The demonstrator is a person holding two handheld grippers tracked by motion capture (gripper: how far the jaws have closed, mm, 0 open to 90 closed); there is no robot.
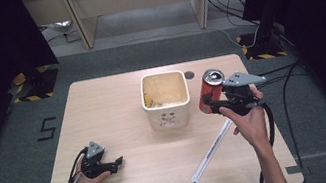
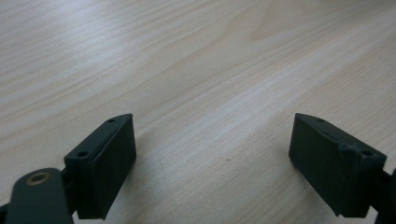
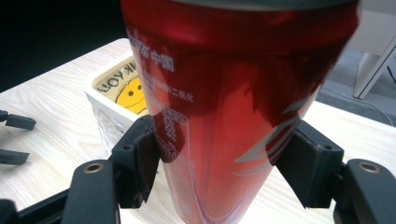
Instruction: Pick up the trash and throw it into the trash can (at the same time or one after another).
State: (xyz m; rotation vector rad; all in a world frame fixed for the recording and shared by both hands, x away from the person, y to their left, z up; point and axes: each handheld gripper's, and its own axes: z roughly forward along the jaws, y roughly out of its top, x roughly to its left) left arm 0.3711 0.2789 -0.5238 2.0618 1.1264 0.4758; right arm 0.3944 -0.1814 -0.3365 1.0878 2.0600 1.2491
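Right gripper (image 1: 215,104) fingers clamp red can (image 1: 211,90) by sides, upright, above table (image 1: 117,104) just right of white bin (image 1: 165,100); likely bound there. Left gripper (image 1: 117,162) idle, fingers wide, empty.

Red can (image 3: 224,107) between black right tool (image 3: 224,172) pads, white lettering, silver swirl. Cream bin (image 1: 169,113) beside the tool: yellow smiley inside. Pale wood-grain desk (image 1: 118,109). White strip (image 1: 211,153).

Pale wooden table (image 1: 113,110) — white bin (image 1: 166,100), white strip (image 1: 212,151) lie on it.
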